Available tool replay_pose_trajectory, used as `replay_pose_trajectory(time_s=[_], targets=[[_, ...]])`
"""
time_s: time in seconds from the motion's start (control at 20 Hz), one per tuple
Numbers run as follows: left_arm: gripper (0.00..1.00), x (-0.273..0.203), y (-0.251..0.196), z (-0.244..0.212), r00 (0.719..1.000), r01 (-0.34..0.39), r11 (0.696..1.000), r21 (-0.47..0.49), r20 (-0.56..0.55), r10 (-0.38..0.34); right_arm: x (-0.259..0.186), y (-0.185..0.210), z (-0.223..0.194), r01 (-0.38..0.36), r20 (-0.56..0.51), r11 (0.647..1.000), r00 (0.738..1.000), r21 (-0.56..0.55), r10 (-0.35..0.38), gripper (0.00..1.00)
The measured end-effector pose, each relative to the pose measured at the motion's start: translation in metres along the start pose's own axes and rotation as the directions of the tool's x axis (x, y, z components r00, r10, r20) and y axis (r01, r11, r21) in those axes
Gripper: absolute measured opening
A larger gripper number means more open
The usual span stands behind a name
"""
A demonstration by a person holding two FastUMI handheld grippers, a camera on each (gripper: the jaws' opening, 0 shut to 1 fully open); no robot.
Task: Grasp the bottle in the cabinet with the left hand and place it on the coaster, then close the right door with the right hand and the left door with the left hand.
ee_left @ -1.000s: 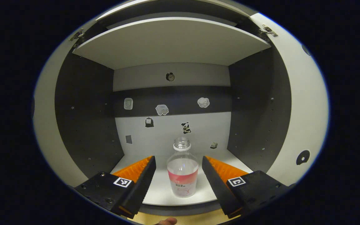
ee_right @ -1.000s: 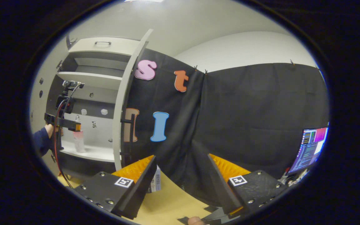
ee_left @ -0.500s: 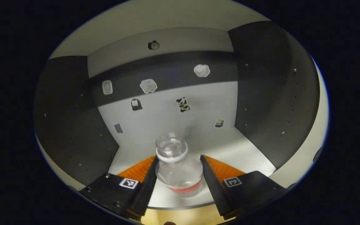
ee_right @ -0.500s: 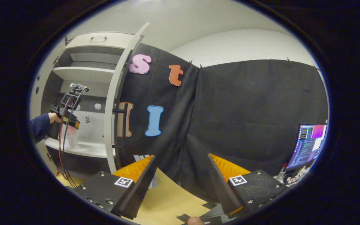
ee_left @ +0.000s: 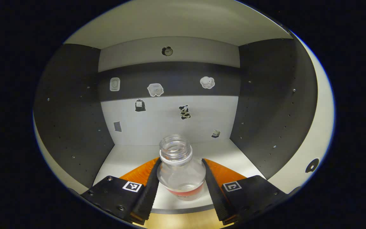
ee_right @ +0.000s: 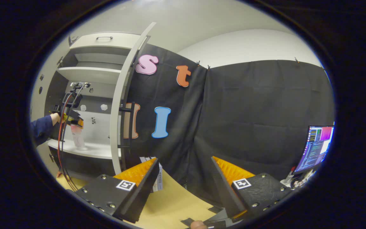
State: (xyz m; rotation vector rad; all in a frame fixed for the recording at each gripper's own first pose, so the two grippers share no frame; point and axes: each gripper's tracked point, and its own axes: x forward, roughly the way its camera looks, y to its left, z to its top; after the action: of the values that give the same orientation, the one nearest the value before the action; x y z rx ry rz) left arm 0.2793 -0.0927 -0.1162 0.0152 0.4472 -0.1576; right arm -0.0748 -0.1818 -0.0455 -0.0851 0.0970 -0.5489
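Left hand-held gripper pinching the bottle at its shoulder on the cabinet shelf (below the neck, so it's not slipping). Right hand-held gripper idling spread over the worktop.

The left gripper reaches level into the cabinet, its jaws pressed against both sides of the bottle below the neck. In the right gripper view a dark-sleeved forearm carries it there. The right gripper hangs above the surface with jaws spread wide and nothing between them.
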Motion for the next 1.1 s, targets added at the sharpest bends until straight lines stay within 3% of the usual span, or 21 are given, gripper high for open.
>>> replay_pose_trajectory(time_s=[0.25,0.45,0.65,1.1], targets=[[0.77,-0.060,-0.002,-0.001,0.989,0.060,0.996,-0.064,0.138,-0.051,-0.002,0.003,0.010,-0.053,0.036,0.999,0.998,0.008,0.053,0.96],[0.77,-0.110,0.009,-0.026,0.970,0.058,0.994,-0.095,0.239,-0.034,-0.007,0.012,0.013,-0.126,0.050,0.992,0.991,0.008,0.125,0.96],[0.77,-0.149,0.023,-0.092,0.981,0.021,0.995,-0.095,0.195,-0.002,-0.007,0.026,0.017,-0.207,0.067,0.978,0.976,0.008,0.206,0.96],[0.78,-0.191,0.039,-0.254,1.000,0.026,0.987,-0.160,0.018,-0.024,-0.004,0.049,0.031,-0.326,0.102,0.945,0.940,-0.016,0.326,0.96]])
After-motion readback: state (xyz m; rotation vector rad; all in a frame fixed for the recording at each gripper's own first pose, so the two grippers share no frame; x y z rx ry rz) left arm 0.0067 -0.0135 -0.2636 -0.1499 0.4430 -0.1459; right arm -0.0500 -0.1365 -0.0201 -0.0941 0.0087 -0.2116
